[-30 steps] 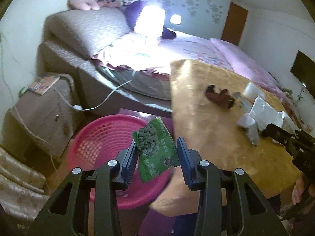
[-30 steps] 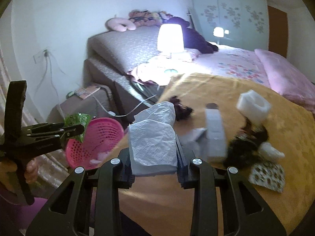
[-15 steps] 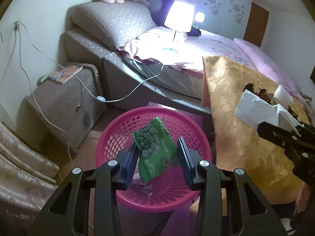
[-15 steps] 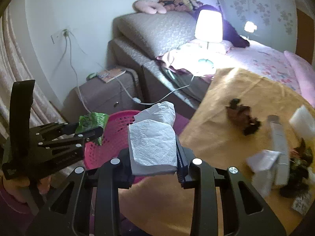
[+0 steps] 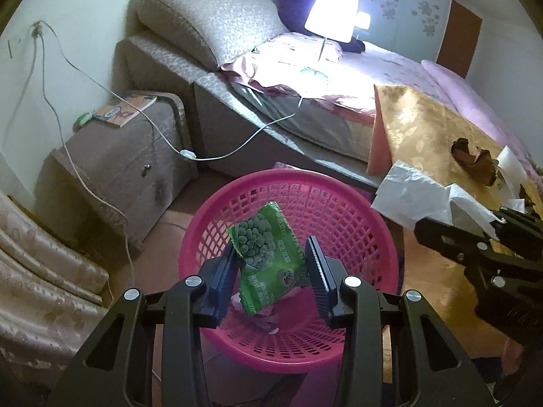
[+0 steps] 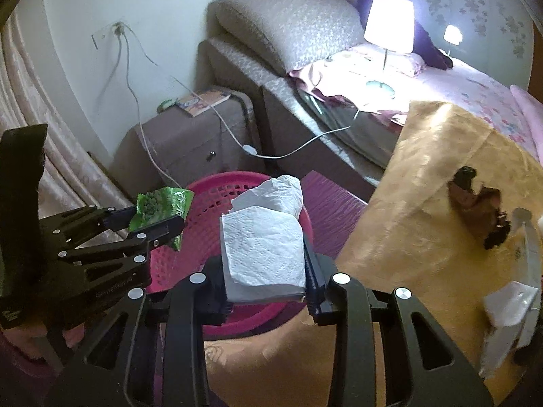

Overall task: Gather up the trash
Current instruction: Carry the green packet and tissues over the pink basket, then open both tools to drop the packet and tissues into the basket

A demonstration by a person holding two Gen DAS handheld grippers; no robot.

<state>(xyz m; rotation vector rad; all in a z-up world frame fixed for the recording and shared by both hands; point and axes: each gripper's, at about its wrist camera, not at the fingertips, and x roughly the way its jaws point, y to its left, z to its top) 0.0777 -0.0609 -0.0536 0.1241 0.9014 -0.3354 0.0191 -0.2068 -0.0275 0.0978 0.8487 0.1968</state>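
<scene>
We list the round pink plastic lattice basket on the floor directly beneath the left hand-held gripper, nearer than the right hand-held gripper at its rim. Left clamps a crinkly green foil snack packet, long axis upright; right clamps soft folded white tissue.

Dim room lit mainly by a glaring lamp at upper right, fisheye-curved with dark vignetted corners, mildly blurred toward the right edge.
</scene>
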